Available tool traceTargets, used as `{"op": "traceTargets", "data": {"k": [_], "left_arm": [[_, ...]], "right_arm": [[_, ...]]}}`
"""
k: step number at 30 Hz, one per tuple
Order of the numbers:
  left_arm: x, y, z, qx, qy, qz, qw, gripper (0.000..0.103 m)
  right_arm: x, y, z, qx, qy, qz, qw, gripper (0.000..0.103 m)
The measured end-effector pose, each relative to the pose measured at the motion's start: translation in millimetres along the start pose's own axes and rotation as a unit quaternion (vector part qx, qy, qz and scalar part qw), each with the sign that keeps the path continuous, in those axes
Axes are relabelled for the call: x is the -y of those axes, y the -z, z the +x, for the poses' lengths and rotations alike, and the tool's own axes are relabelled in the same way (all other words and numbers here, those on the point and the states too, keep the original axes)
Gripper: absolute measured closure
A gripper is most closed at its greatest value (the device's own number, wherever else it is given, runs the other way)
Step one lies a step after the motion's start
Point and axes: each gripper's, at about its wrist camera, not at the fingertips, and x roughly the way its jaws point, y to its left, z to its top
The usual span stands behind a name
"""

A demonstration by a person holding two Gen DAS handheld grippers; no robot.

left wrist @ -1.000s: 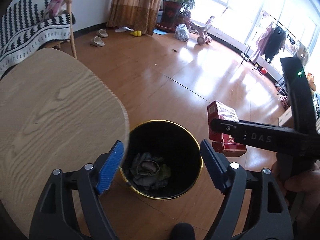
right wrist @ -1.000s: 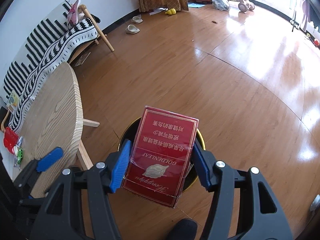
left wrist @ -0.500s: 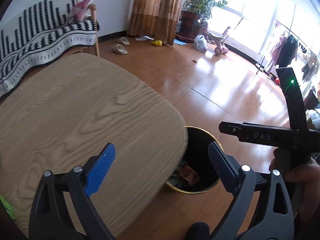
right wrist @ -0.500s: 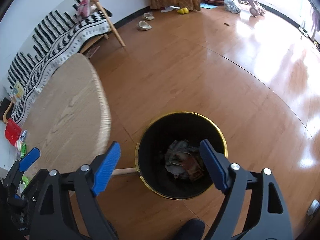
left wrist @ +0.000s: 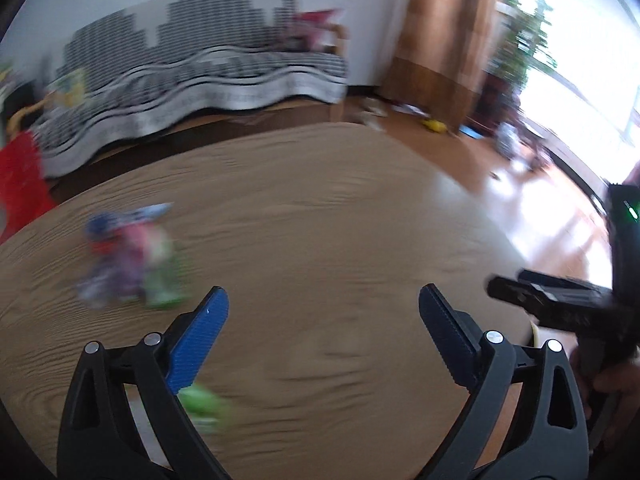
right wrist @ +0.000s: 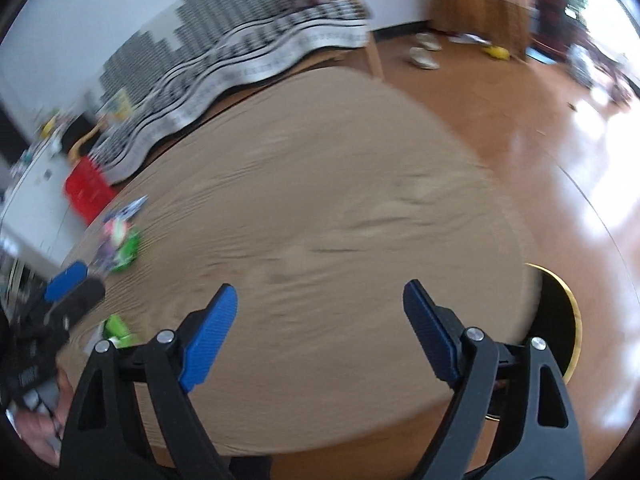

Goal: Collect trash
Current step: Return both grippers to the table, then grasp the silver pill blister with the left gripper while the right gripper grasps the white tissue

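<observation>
Both views are motion-blurred. My left gripper (left wrist: 323, 306) is open and empty above the round wooden table (left wrist: 320, 208). A blurred heap of colourful wrappers (left wrist: 128, 256) lies on the table ahead to its left, and a green wrapper (left wrist: 206, 402) lies under its left finger. My right gripper (right wrist: 320, 300) is open and empty over the table (right wrist: 320, 200). The wrappers (right wrist: 120, 244) and the green wrapper (right wrist: 116, 330) show at its left. The black gold-rimmed trash bin (right wrist: 560, 320) stands on the floor, half hidden by the table's right edge.
A black-and-white striped sofa (left wrist: 192, 80) stands behind the table. A red object (right wrist: 86, 192) sits at the far left. Slippers (right wrist: 424, 54), curtain and plants (left wrist: 520, 48) lie beyond on the wooden floor. The left gripper (right wrist: 66, 280) shows in the right wrist view.
The red cigarette box left my right gripper and lies in the bin. Both grippers have swung left, from over the bin to over the table, toward the wrappers.
</observation>
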Motion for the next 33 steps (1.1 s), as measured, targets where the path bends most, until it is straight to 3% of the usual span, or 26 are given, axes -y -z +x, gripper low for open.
{"op": "traceTargets", "data": {"k": [5,11,17,21,24,27,29,30,31,33], "left_arm": [[-120.6,3.8,-9.7,-0.001,-0.079,-0.074,0.9941,0.010],[-214.0,17.8,-3.3,-0.018,-0.111,-0.124,0.9858,0.010],[-234.1,23.1,11.6,-0.024,-0.087,-0.108,0.9900,0.010],[-229.1,12.9,32.7,-0.032,-0.062,-0.091,0.9934,0.010],[-220.0,11.7,49.0,-0.042,-0.058,-0.067,0.9952,0.010],[-215.4,9.9,67.1,-0.050,-0.081,-0.042,0.9946,0.010],[-217.6,8.8,76.2,-0.057,-0.086,-0.046,0.9936,0.017],[-220.0,8.9,79.4,-0.062,-0.086,-0.053,0.9929,0.030],[-222.9,9.3,81.0,-0.067,-0.085,-0.059,0.9923,0.050],[-228.3,10.1,79.3,-0.070,-0.091,-0.070,0.9910,0.073]], "right_arm": [[-82.8,4.6,36.0,-0.029,-0.034,-0.064,0.997,0.021],[-158.9,29.1,59.1,-0.073,-0.110,-0.134,0.982,0.021],[-215.8,53.3,68.3,-0.095,-0.163,-0.232,0.954,0.021],[-240.5,68.5,69.8,-0.093,-0.166,-0.295,0.936,0.021],[-245.3,75.2,69.8,-0.096,-0.168,-0.312,0.930,0.021],[-246.7,77.6,69.1,-0.098,-0.166,-0.322,0.927,0.021],[-244.9,80.8,66.2,-0.097,-0.165,-0.328,0.925,0.021],[-246.9,83.2,66.8,-0.097,-0.164,-0.330,0.925,0.021],[-245.4,83.3,66.3,-0.097,-0.165,-0.331,0.924,0.021],[-245.4,80.6,69.1,-0.096,-0.167,-0.331,0.924,0.021]]}}
